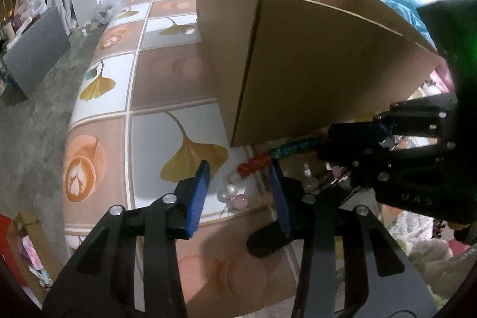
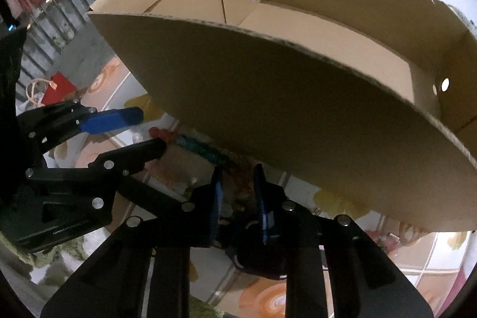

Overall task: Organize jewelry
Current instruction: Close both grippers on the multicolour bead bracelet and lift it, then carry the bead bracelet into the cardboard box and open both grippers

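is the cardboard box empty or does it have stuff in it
Empty as far as visible: the right wrist view shows the cardboard box with bare floor; its near corner is hidden.

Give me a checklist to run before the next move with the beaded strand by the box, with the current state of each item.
1. Left tongs around the beaded strand: its red end and some pale beads lie between the fingers, gap on both sides. Not ok, no grip yet.
2. Right tongs on the strand: narrow gap, beads between the fingers, contact unclear. Cannot tell.
3. Strand free of the cardboard box: it runs along the box's lower edge. Cannot tell.
4. Box open on top and empty: ok.
5. Tongs clear of each other: close, apart. Ok.
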Motion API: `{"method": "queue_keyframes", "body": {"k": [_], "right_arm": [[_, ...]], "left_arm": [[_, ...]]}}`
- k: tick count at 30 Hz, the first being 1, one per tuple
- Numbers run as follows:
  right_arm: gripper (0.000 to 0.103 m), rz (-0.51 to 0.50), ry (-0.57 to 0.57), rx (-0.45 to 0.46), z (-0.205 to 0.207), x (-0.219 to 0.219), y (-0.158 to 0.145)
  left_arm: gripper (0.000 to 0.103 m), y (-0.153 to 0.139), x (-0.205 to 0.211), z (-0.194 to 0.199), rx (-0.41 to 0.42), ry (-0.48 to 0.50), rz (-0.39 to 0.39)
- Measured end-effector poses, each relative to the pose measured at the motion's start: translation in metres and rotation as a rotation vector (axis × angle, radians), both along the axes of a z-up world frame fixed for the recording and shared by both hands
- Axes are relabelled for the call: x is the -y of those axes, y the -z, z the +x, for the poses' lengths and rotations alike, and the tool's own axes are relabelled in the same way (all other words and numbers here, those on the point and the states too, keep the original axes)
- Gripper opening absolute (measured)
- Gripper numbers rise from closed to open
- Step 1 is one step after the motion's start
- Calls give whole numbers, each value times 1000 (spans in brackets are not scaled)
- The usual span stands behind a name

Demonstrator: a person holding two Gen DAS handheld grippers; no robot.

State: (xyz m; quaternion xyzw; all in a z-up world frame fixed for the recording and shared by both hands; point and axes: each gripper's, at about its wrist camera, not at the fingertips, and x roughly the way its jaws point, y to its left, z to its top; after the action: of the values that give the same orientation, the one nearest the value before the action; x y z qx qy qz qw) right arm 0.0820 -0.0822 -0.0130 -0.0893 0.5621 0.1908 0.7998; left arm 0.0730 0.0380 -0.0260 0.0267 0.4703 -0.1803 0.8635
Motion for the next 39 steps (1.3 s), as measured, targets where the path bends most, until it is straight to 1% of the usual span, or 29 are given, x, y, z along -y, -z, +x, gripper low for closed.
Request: {"method": "queue_keyframes", "body": {"k": [2,3,4,7,10,17,19,21,24,26,29,30,31,33,34,37,39], "right_arm": [[11,9,0,2,2,2,1],[10,17,1,2,3,3,1],[10,29,2,0,3,5,2],[10,89,26,-14,4,15,2],[10,141,40,1,0,24,-4],[10,218,28,112,-28,31,-44],[10,238,22,144,-36,34,-58],[10,266,11,182,-40,33,-77],[10,317,-11,252,-50,40,-113],[10,345,-23,298,-45,46,-136],[10,385,-29,318,-18,53,-159],[10,392,-30,316,-7,55,-164],[10,396,-29,306,6,56,-166],[10,411,-18,244,38,60,-164],[10,417,-9,208,54,61,-160],[10,397,24,81,105,63,-137],[10,368,40,22,129,59,-120]], "left_arm": [[24,0,2,-1,7,3,13],[20,0,4,-1,11,8,16],[9,0,4,0,13,10,18],[8,0,1,1,8,1,-7],[8,-8,-3,-3,13,-3,-45],[8,-50,-3,-31,107,15,-94],[8,-68,-2,-39,139,27,-113],[8,-93,0,-48,189,52,-139],[8,-131,6,-53,277,82,-146],[8,-152,10,-47,310,92,-150],[8,-175,21,-21,322,115,-174],[8,-180,26,-8,328,117,-165],[8,-181,31,6,316,119,-153],[8,-178,40,34,271,124,-135],[8,-174,45,46,256,122,-114],[8,-154,62,87,170,127,-40],[8,-138,70,109,115,128,11]]}}
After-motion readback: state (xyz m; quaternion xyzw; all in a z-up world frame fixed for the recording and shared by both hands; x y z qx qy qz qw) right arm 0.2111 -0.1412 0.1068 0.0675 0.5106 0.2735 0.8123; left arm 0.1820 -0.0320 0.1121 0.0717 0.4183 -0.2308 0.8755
